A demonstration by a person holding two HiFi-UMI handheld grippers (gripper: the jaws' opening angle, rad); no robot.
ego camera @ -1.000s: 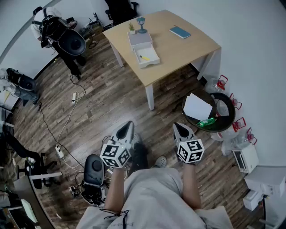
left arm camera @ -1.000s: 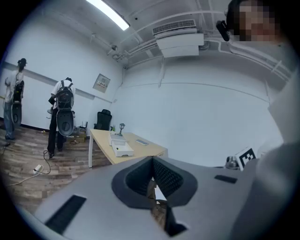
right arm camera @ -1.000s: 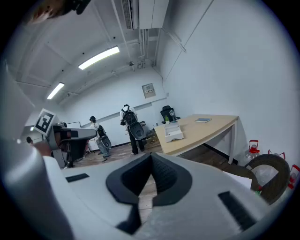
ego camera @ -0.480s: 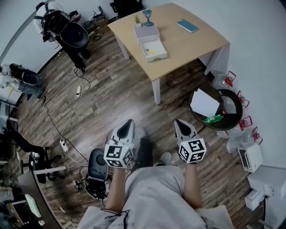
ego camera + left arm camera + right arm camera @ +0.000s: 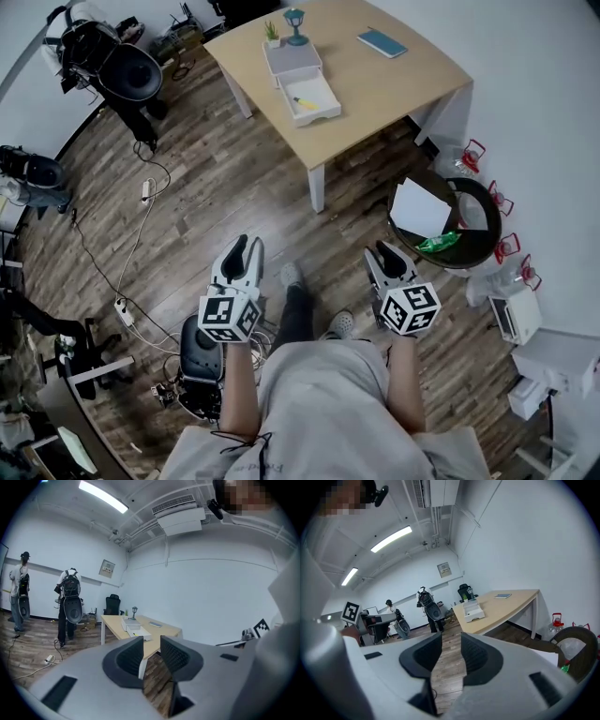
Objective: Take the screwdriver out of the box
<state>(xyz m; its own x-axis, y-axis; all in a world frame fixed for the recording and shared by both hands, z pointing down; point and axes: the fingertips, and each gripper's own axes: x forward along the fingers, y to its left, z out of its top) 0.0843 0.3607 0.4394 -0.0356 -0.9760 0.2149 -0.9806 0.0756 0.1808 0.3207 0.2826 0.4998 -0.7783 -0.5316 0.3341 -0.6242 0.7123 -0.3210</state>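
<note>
Inside white box (image 5: 320, 91), seemingly yellow screwdriver (image 5: 302, 102)

Pale wood top on the table (image 5: 375, 89), matt and smooth, over white painted legs. Dark wood planks across the floor (image 5: 216, 216), grained, with a faint sheen. Smooth white finish on the box (image 5: 302, 80), plastic by the look; material of the screwdriver (image 5: 304, 103) in it too small to tell. Plain matt paper (image 5: 417, 211) in a dark bin (image 5: 478, 202), next to a glossy green wrapper (image 5: 438, 244). Soft grey cloth for the clothes (image 5: 323, 403). Flat matt white paint on the wall (image 5: 534, 94).
</note>
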